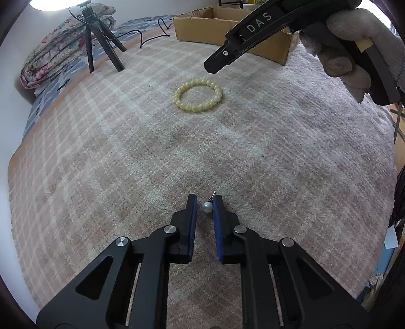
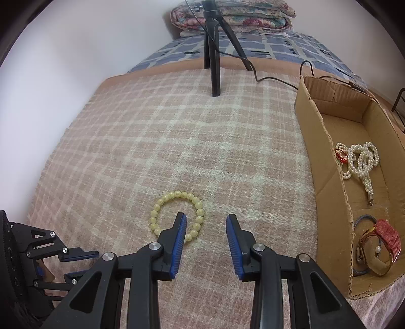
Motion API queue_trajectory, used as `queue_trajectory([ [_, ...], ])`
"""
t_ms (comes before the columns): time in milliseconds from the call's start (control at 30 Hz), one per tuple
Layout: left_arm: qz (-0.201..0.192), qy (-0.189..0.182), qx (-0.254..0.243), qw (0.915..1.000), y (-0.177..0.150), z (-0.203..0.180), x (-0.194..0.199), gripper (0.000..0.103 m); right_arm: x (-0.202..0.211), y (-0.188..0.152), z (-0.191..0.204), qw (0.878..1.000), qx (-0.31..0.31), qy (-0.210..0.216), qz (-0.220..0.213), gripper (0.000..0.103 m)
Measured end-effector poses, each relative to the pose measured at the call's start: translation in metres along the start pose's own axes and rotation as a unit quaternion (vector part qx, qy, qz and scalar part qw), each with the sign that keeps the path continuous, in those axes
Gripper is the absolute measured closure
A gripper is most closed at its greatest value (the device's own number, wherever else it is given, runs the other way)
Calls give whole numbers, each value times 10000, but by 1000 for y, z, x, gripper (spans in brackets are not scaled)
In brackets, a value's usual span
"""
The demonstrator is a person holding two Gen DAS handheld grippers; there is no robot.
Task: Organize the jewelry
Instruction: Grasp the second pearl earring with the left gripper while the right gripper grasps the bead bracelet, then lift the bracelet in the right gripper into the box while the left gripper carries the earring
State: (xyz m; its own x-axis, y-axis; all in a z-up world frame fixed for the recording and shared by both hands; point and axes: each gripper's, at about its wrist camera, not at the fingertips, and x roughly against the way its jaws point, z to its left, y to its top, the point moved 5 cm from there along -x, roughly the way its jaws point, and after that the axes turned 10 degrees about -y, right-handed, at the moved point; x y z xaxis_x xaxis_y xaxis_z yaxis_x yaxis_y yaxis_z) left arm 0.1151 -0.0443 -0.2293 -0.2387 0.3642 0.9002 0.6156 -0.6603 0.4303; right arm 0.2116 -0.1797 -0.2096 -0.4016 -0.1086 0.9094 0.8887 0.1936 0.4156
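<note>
A small pearl earring [image 1: 206, 207] with a thin post sits at the tips of my left gripper [image 1: 205, 202], whose blue pads are shut on it just above the checked blanket [image 1: 126, 164]. Further off lies a yellow bead bracelet [image 1: 198, 94], also [image 2: 177, 215]. My right gripper [image 2: 206, 220] hangs open over the bracelet's right side, its left finger across the ring, with nothing between its pads. A gloved hand [image 1: 354, 38] holds it, and one of its fingers [image 1: 227, 50] shows in the left wrist view. The left gripper [image 2: 88, 263] appears at the lower left of the right wrist view.
An open cardboard box [image 2: 324, 162] stands to the right, holding a white pearl necklace [image 2: 362, 159] and a red-banded watch [image 2: 384, 238]. A black tripod [image 2: 212, 63] with a cable stands at the blanket's far edge. A folded floral quilt [image 2: 233, 15] lies behind it.
</note>
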Motion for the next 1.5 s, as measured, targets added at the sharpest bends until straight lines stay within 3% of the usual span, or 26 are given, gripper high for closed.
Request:
queue_trajectory([
  [567, -126, -167, 347, 9992, -2, 2, 1, 96, -34, 3, 12, 9994, -6, -218, 266, 72],
  [767, -176, -165, 422, 9988, -2, 1, 3, 96, -34, 2, 19, 9988, 285, -364, 150, 97],
  [1000, -305, -95, 533, 9981, -2, 2, 11, 96, -17, 6, 28, 9980, 452, -426, -113, 98],
  [1500, -811, 4, 795, 9935, 10, 3, 50, 96, 59, 20, 24, 9930, 446, -385, -1025, 98],
])
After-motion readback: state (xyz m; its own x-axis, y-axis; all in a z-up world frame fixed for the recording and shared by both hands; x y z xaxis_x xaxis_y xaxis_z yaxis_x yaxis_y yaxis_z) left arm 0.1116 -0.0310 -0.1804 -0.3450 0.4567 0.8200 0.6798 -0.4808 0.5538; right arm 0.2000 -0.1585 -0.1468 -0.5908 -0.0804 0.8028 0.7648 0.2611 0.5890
